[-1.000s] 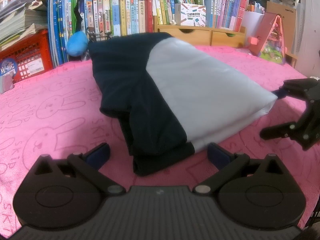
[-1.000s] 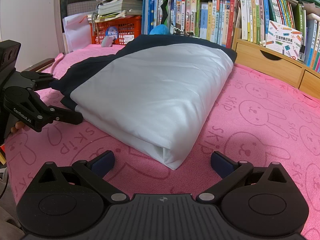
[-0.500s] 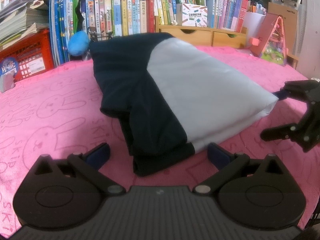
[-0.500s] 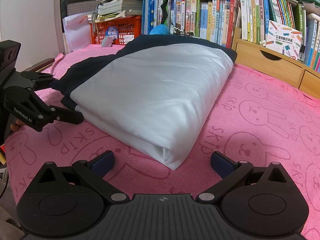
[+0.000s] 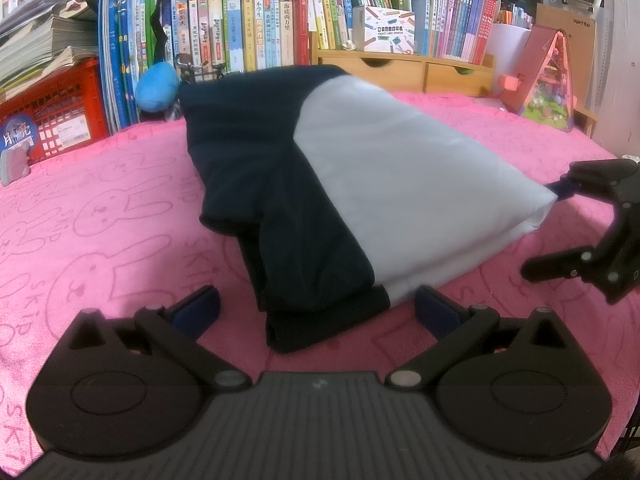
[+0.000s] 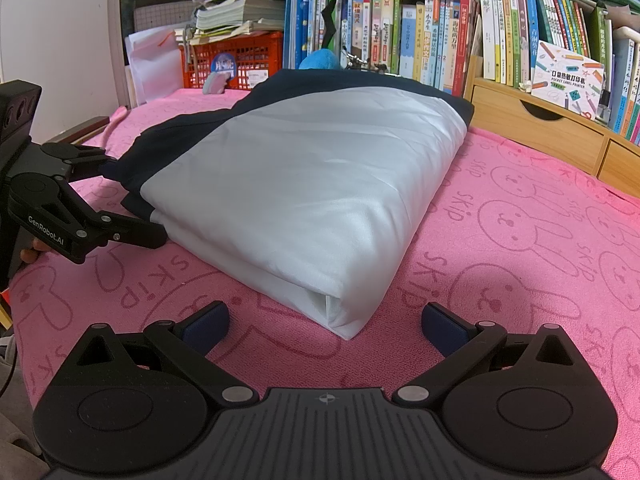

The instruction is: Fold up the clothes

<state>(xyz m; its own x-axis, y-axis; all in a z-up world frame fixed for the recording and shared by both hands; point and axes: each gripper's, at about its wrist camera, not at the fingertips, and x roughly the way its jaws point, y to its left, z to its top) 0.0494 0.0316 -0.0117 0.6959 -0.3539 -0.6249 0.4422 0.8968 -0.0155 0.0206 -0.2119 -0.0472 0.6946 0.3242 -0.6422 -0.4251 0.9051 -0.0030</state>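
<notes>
**Folded garment lies between two spread grippers**

The folded garment (image 5: pixel 360 200), white on one part and navy on the other, lies in a thick bundle on the pink rabbit-print cloth (image 5: pixel 100 220) that covers the surface. The left gripper (image 5: pixel 318 310) sits low on the cloth with its fingers spread wide; the navy end of the bundle reaches in between the two blue pads (image 5: pixel 198 306), touching neither as far as can be told. The right gripper (image 6: pixel 326 320) is likewise spread wide, with the white folded corner pointing into the gap between its fingers and lying clear of both pads.

The left wrist view shows the navy half running down the bundle's near side, with the right gripper at the far right edge beside the white corner. The right wrist view shows the layered white fold edges instead, and the left gripper at the far left with its upper finger near the navy edge and its lower finger beside the white layers. Behind the bundle stand bookshelves (image 6: pixel 420 32), a red crate (image 6: pixel 232 56) and a wooden drawer unit (image 6: pixel 540 128).
</notes>
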